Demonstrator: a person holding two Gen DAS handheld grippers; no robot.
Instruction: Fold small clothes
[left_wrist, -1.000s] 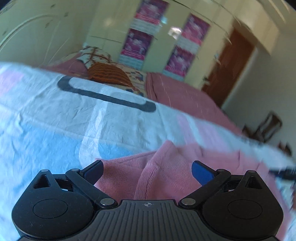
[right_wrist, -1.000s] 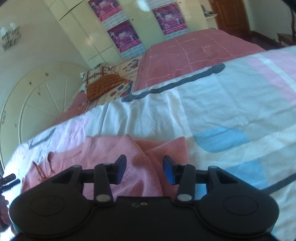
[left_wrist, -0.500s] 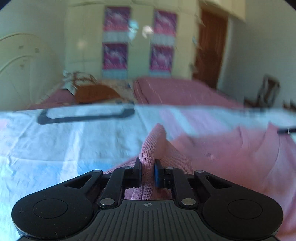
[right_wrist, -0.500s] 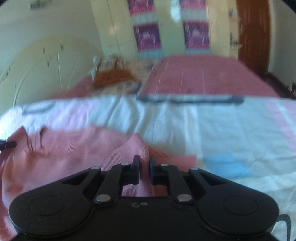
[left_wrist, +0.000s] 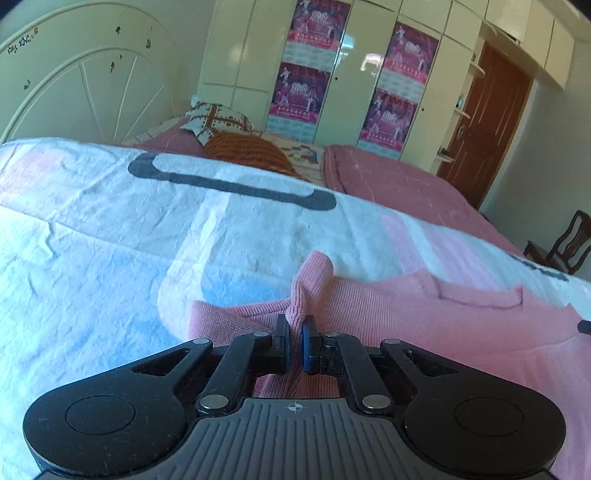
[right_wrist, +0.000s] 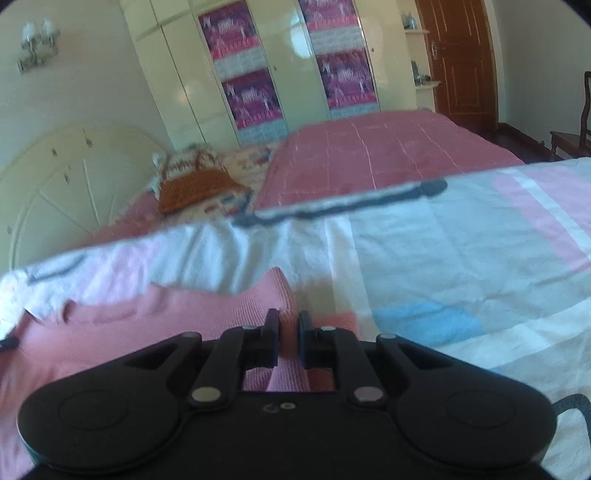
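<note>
A white sheet (left_wrist: 110, 236) with blue, pink and grey blocks is covering the bed ahead of both grippers; a cream arched headboard (left_wrist: 85, 74) is standing far to the left; two patterned pillows (left_wrist: 236, 140) are lying beyond the sheet; a cream wardrobe (left_wrist: 354, 74) is carrying four purple posters (left_wrist: 317, 22); a brown door (left_wrist: 487, 122) and one wooden chair (left_wrist: 565, 247) are sitting off to the right. One pink knit garment (left_wrist: 443, 321) is lying just ahead; the left gripper (left_wrist: 295, 343) is pinching a raised fold of it; the right gripper (right_wrist: 288, 339) is clamping its other edge.
</note>
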